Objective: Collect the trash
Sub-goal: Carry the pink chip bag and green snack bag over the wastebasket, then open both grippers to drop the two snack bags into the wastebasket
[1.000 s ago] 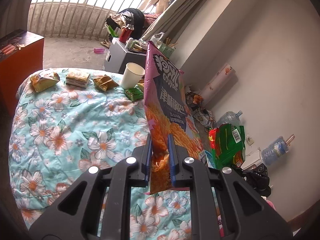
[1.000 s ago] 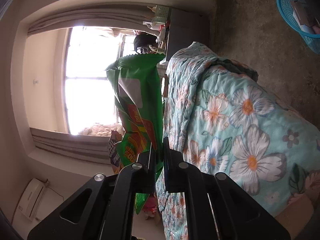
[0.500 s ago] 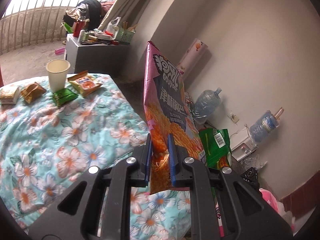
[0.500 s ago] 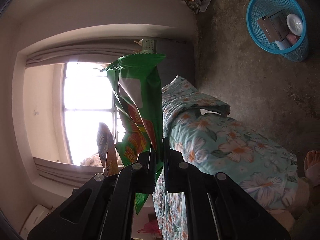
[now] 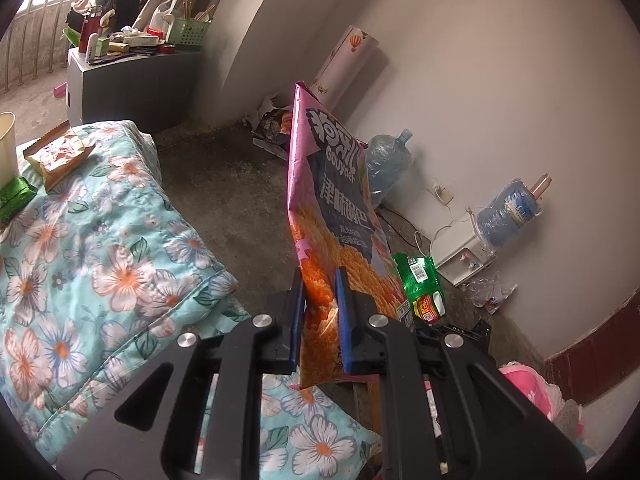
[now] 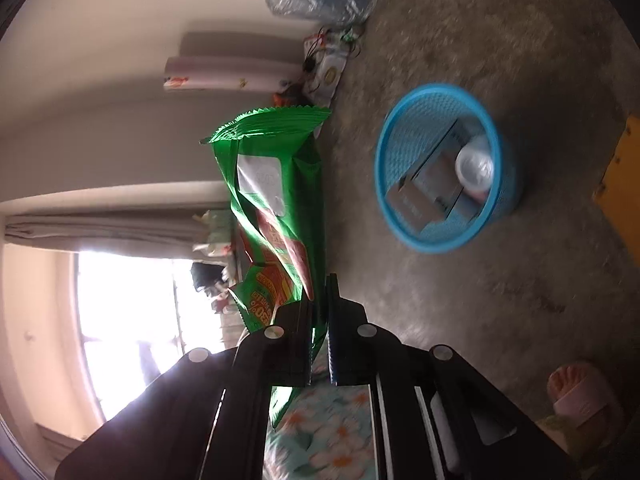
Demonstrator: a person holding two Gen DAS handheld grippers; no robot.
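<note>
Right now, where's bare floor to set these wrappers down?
Bare concrete lies all around the blue basket, and between the floral quilt and the wall. Crowded: the wall base, with water jugs and litter.

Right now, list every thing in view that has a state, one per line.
Left gripper: shut on the pink snack bag.
Pink snack bag: held upright, lifted clear of the floral quilt.
Right gripper: shut on the green snack wrapper.
Green snack wrapper: held, crumpled.
Blue mesh basket: upright on the floor, partly filled.
White paper cup: upright on the quilt.
</note>
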